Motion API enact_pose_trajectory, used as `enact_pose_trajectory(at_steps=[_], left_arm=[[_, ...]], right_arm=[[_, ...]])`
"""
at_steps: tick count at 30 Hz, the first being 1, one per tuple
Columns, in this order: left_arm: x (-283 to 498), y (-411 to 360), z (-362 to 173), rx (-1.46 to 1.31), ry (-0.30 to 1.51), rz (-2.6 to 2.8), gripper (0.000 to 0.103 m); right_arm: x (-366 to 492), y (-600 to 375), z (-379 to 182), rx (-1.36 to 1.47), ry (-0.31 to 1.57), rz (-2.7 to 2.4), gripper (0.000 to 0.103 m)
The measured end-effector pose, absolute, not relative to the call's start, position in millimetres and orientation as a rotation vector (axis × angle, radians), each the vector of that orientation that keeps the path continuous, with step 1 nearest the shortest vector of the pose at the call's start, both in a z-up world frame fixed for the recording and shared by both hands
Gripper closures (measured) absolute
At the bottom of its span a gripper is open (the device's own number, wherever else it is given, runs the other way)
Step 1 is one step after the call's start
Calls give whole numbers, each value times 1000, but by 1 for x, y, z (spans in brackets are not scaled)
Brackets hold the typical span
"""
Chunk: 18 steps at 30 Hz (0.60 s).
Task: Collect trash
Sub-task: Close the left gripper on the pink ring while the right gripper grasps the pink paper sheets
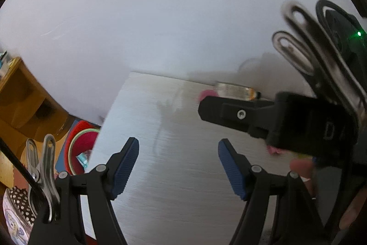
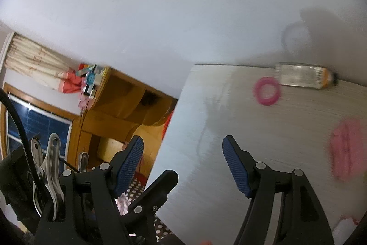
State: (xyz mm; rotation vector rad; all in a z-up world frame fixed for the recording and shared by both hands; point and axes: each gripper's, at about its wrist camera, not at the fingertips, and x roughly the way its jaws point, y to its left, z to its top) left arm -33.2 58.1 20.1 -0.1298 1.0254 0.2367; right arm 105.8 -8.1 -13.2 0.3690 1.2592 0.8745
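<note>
My left gripper (image 1: pixel 178 168) is open and empty above a pale wood-grain table (image 1: pixel 165 187). My right gripper (image 2: pixel 183 165) is open and empty over the table's left edge (image 2: pixel 263 141); its black body (image 1: pixel 286 121) crosses the right of the left wrist view. A clear plastic bottle (image 2: pixel 302 76) with an orange end lies on its side at the table's far edge by the wall, also in the left wrist view (image 1: pixel 236 90). A pink ring (image 2: pixel 267 90) lies beside it. A blurred pink crumpled piece (image 2: pixel 346 150) lies at the right.
A red bin (image 1: pixel 79 148) with a light rim stands on the floor left of the table. A wooden shelf unit (image 2: pixel 128 105) stands further left, with a dark window (image 2: pixel 39 130) and curtain behind. A polka-dot cloth (image 1: pixel 20 203) lies low left.
</note>
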Motion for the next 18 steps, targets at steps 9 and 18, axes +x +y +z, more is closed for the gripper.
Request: enact_pose_trajectory(at_steps=[9, 18], left_arm=[[-22, -7, 11, -20, 1031, 130, 28], [-12, -26, 1, 15, 1050, 90, 28]], right_arm=[[108, -75, -20, 376, 1233, 789, 30], [112, -105, -35, 430, 1239, 729, 30]])
